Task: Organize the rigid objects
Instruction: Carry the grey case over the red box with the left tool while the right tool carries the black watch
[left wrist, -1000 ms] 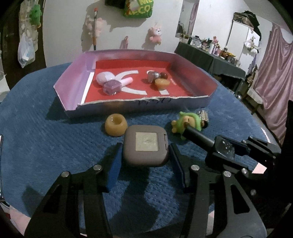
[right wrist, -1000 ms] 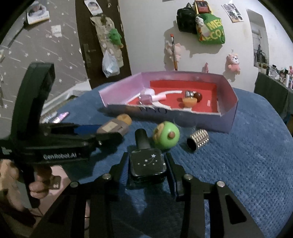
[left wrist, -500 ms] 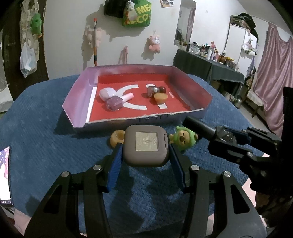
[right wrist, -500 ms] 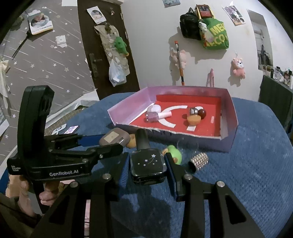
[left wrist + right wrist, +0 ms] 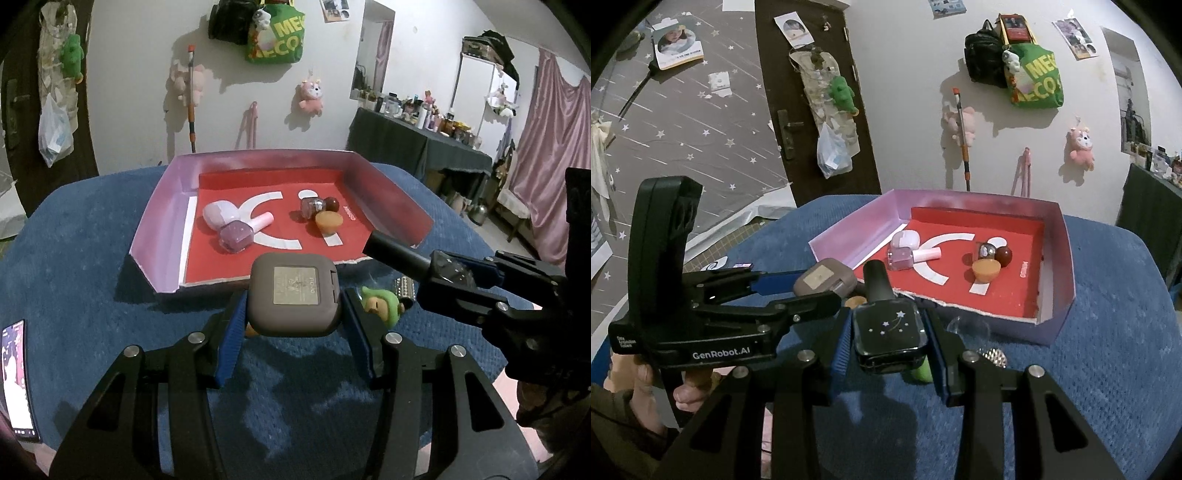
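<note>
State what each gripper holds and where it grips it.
The left gripper clamps the grey square case by its two opposite sides. The right gripper clamps the black nail polish bottle by the sides of its square body.

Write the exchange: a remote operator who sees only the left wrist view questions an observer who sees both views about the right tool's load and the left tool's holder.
Operator: What does the right tool hold? I see only a black cap.
Observer: It is shut on a black square bottle with small white stars on its face.
Operator: My left tool clamps the grey case. What carries that tool?
Observer: A hand wraps its handle, low at the right view's left edge.
</note>
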### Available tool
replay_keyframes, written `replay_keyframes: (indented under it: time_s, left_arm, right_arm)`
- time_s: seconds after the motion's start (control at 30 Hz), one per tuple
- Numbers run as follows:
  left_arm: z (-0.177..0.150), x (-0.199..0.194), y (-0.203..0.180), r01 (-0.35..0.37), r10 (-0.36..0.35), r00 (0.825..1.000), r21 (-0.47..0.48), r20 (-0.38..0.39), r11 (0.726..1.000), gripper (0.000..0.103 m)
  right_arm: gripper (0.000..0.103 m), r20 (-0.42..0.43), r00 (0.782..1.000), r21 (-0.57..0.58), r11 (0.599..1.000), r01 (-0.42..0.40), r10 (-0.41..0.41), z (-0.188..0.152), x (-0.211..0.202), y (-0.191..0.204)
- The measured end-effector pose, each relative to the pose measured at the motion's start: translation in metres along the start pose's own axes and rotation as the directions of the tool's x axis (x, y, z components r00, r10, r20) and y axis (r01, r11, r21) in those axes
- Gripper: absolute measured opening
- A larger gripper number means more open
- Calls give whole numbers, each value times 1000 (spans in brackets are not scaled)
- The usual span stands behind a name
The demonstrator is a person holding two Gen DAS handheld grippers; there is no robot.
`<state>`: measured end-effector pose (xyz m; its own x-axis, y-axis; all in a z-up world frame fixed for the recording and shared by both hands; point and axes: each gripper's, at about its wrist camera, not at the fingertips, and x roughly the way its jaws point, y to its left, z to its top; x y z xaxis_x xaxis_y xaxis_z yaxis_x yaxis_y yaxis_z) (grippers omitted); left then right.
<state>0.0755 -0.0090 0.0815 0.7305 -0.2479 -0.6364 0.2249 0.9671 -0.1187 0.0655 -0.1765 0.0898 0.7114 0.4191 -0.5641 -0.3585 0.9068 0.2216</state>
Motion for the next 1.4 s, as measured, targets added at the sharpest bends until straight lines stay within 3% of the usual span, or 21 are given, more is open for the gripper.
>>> replay_keyframes:
  time_s: [0.53, 1.07, 1.4]
  left_arm:
    - [23, 13, 12, 8, -8, 1000, -9, 6, 1000, 48]
    - [44, 48, 30, 42, -46, 997, -49, -69, 998, 48]
    - [52, 84, 40, 50, -59, 988, -65, -145, 997, 48]
  right_arm:
    - [40, -44, 999, 45, 999, -4, 6, 16, 19, -18]
    - [40, -116, 993, 59, 998, 28, -21, 33, 49, -36]
    - [40, -208, 977, 76, 995, 67, -50, 44, 85, -58]
